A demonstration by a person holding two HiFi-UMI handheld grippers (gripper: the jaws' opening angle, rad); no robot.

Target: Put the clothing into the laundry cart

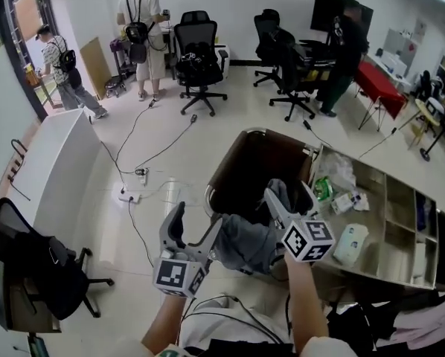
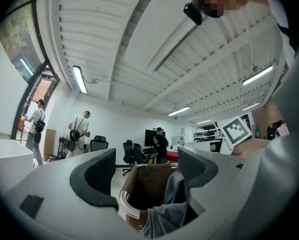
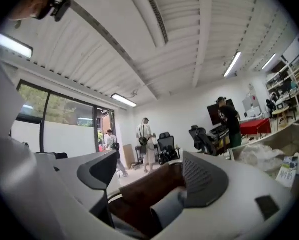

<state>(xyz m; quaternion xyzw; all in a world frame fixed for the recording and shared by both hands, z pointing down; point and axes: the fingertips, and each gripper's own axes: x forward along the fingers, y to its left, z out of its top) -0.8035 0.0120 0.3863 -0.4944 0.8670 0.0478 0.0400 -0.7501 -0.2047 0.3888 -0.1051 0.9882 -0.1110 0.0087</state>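
The laundry cart (image 1: pixel 245 166) is open from above, and the far part of its dark inside is free. Its chrome rim (image 1: pixel 207 196) rings the mouth. Grey clothing (image 1: pixel 245 242) lies over the near rim and fills the near part of the opening. A wooden shelf unit (image 1: pixel 387 199) stands just beside the cart's right side and closes it. Left of the cart the floor is open, crossed by cables (image 1: pixel 135 229) and a power strip (image 1: pixel 126 195). A white desk (image 1: pixel 55 162) and a black chair (image 1: pixel 36 270) stand well apart.
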